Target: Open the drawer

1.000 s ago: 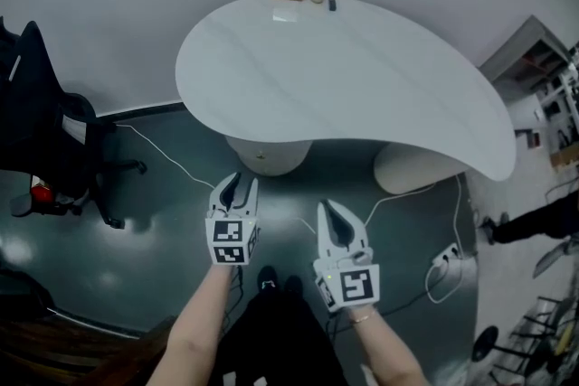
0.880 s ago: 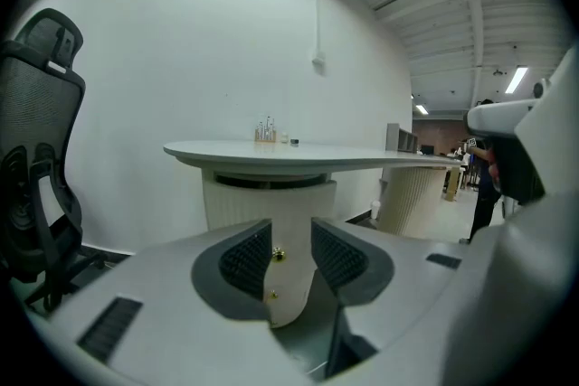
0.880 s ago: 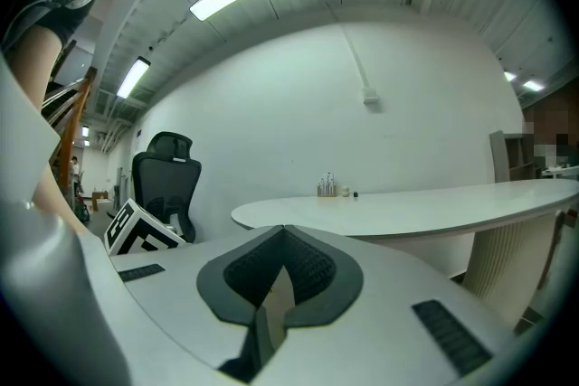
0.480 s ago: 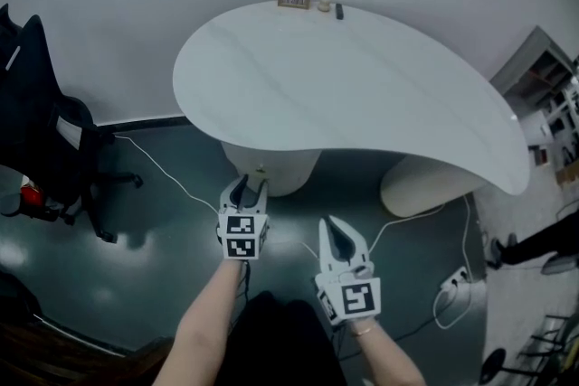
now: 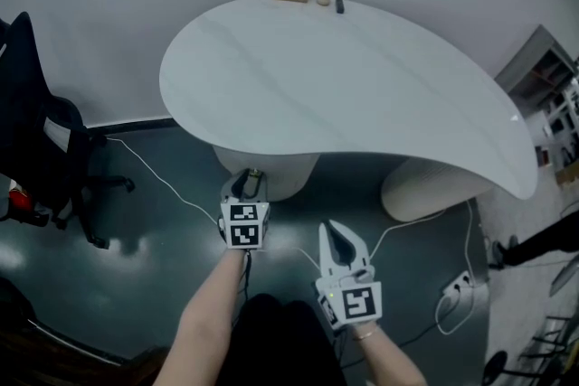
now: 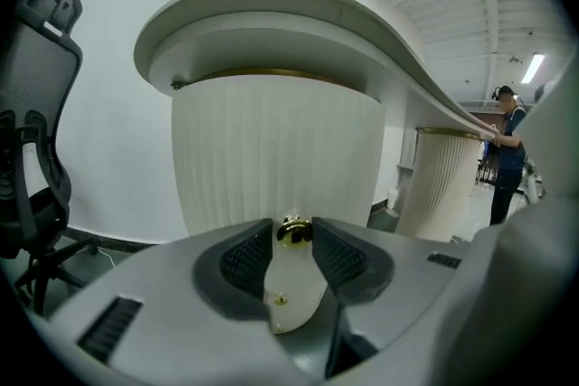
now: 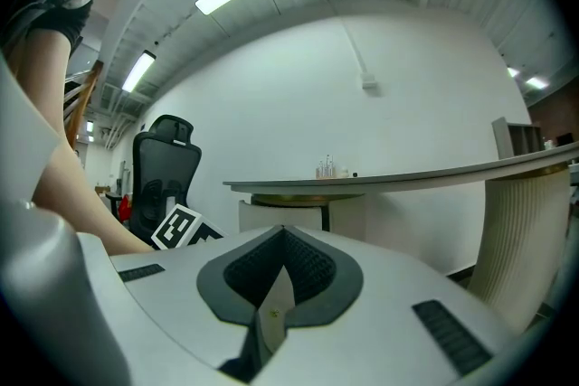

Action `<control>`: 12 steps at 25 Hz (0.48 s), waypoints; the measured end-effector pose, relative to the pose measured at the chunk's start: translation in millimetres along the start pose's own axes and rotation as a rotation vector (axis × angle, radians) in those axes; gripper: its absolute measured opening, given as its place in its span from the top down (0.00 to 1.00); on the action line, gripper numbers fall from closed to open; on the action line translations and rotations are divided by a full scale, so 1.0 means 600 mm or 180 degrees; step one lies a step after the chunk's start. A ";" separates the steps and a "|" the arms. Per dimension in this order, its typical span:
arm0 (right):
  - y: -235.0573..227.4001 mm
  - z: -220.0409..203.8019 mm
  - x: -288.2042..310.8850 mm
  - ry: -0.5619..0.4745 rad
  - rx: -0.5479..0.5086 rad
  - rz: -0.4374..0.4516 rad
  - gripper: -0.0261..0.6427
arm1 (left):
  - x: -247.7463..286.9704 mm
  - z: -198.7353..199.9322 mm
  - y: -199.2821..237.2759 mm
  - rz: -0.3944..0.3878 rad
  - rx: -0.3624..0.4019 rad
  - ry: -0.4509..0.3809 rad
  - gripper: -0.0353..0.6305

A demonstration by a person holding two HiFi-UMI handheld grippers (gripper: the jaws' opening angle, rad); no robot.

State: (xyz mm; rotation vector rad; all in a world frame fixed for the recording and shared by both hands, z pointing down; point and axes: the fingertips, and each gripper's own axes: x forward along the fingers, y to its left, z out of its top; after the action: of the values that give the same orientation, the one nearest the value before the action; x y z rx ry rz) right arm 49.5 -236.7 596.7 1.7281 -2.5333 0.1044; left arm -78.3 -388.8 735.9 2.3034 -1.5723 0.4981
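Observation:
The drawer front is the fluted white round pedestal (image 5: 276,172) (image 6: 271,149) under the white curved desk (image 5: 344,77). Its small gold knob (image 6: 294,231) (image 5: 256,171) sits between the tips of my left gripper (image 5: 246,183) (image 6: 294,227). The jaws stand apart on either side of the knob, and I see no pad pressing on it. My right gripper (image 5: 335,236) (image 7: 283,232) hangs lower and to the right, away from the pedestal, its jaws shut with nothing between them. The drawer looks closed.
A second fluted pedestal (image 5: 421,185) (image 6: 443,176) stands to the right. A black office chair (image 5: 45,140) (image 6: 27,149) is at the left. White cables (image 5: 154,172) and a power strip (image 5: 457,289) lie on the dark floor. A person (image 6: 505,149) stands far right.
Both grippers have sunk toward the floor. The left one moved forward to the pedestal, so the gold knob now lies between its jaws. The right one stayed back.

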 end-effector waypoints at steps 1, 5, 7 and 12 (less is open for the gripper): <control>0.001 -0.001 0.000 0.0009 0.0000 0.0012 0.96 | 0.000 0.000 0.000 0.0012 -0.0016 -0.0004 0.74; 0.005 0.005 -0.002 0.0002 0.0023 0.0031 0.96 | -0.003 -0.001 -0.003 0.0014 -0.0048 0.0034 0.79; 0.007 0.008 -0.006 0.0025 0.0022 0.0040 0.96 | -0.011 -0.006 -0.005 -0.0002 -0.0057 0.0068 0.79; 0.019 0.019 -0.019 0.0063 0.0012 0.0089 0.96 | -0.045 -0.027 -0.012 -0.0010 -0.0069 0.0197 0.79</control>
State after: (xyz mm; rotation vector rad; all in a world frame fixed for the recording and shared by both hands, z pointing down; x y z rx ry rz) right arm 42.6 -223.2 583.9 1.6849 -2.5452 0.1273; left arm -82.6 -356.8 738.1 2.2521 -1.5376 0.5435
